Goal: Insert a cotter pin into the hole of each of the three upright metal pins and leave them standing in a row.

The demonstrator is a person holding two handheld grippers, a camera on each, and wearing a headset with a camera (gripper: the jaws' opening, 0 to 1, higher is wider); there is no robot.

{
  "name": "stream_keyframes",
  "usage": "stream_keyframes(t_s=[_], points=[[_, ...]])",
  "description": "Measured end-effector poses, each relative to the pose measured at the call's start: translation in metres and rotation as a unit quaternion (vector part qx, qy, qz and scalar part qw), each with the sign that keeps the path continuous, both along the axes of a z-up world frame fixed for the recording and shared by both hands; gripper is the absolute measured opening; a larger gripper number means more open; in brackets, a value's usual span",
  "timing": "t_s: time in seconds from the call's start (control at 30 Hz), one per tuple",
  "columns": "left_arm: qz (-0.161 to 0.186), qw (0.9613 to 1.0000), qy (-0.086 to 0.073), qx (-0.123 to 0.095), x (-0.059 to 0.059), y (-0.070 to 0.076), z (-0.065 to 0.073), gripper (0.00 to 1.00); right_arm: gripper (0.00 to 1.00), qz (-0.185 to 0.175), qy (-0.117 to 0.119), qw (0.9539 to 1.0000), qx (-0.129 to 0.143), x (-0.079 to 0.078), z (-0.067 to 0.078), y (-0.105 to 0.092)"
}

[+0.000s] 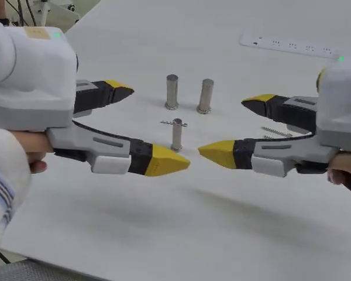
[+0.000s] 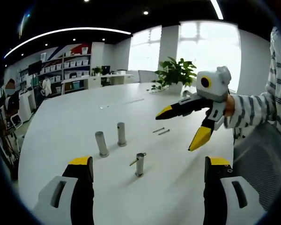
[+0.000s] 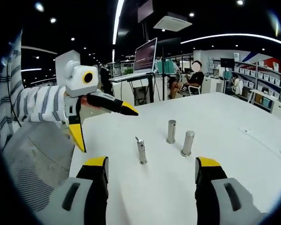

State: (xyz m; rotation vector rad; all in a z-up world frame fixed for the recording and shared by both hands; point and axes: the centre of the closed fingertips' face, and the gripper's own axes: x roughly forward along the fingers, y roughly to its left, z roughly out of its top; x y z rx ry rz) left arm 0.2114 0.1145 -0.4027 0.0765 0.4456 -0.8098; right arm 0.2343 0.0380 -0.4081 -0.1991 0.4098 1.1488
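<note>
Metal front pin (image 1: 176, 137) — cotter pin (image 1: 167, 123) through its hole.

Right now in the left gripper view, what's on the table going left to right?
bare metal pin → second bare metal pin → third metal pin with a cotter pin through its top → two loose cotter pins

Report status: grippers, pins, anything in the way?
Left gripper, right gripper open, empty. Near pin cottered; rear pins bare. Two loose cotter pins on table. Path clear.
</note>
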Motion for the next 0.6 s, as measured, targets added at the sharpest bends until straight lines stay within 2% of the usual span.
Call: stream_keyframes(t_s=[0.13,0.3,0.47,0.5,0.6], points=[[0.002,1.0,0.0,0.0,0.002,0.004,0.0,0.98,0.82,-0.026,0.004,0.9996,-0.006,-0.002,0.001,-0.018],[0.006,1.0,-0.002,-0.002,0.006,0.008,0.001,0.98,0.92,-0.043,0.011,0.9987,-0.024,-0.008,-0.005,-0.036],[0.01,0.9999,-0.003,-0.005,0.008,0.006,0.005,0.98,0.96,-0.066,0.027,0.997,-0.032,-0.011,-0.012,-0.051],[0.01,0.9999,-0.003,-0.006,0.01,0.007,0.005,0.98,0.96,-0.089,0.031,0.9952,-0.028,-0.009,-0.013,-0.058],[0.012,0.9999,-0.005,-0.007,0.014,0.01,0.008,0.97,0.98,-0.119,0.049,0.9917,-0.009,-0.008,-0.012,-0.066]])
